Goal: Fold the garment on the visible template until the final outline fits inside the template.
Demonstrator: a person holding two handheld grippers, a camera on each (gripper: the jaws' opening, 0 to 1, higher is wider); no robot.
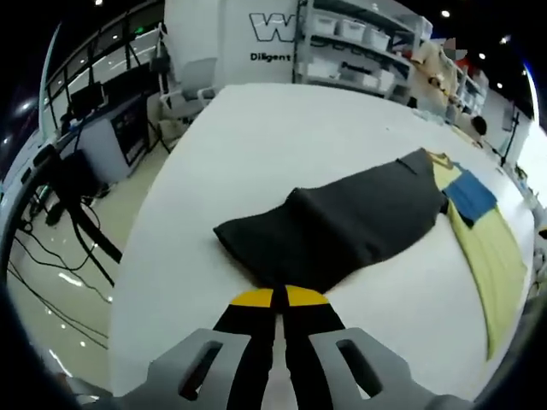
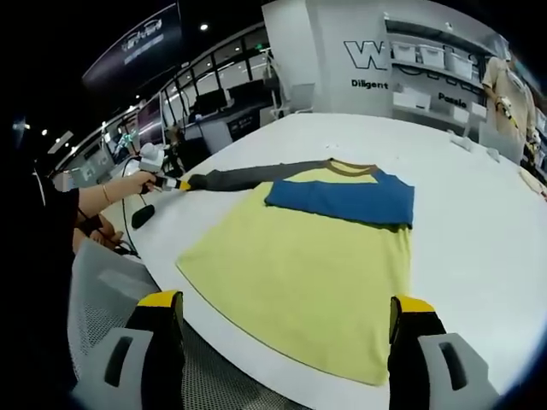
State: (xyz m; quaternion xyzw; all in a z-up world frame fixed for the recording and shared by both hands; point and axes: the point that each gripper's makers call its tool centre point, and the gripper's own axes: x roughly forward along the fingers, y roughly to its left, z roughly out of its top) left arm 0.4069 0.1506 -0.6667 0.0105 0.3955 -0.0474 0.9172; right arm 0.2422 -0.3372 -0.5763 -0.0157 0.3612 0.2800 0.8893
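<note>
The left gripper point(image 1: 279, 296) pinched the dark grey sleeve point(image 1: 342, 224) of the yellow-and-blue shirt point(image 1: 489, 248) on the white table point(image 1: 256, 145).

A broad white bench point(image 1: 282, 145) carries the work, its surface running back toward a white wall with large dark lettering point(image 2: 369, 56). Shelving with pale storage bins point(image 1: 359, 43) stands against that wall. Beside the bench, black cables point(image 1: 60, 282) trail over the glossy floor near a dark desk with monitors point(image 1: 102, 111).
</note>
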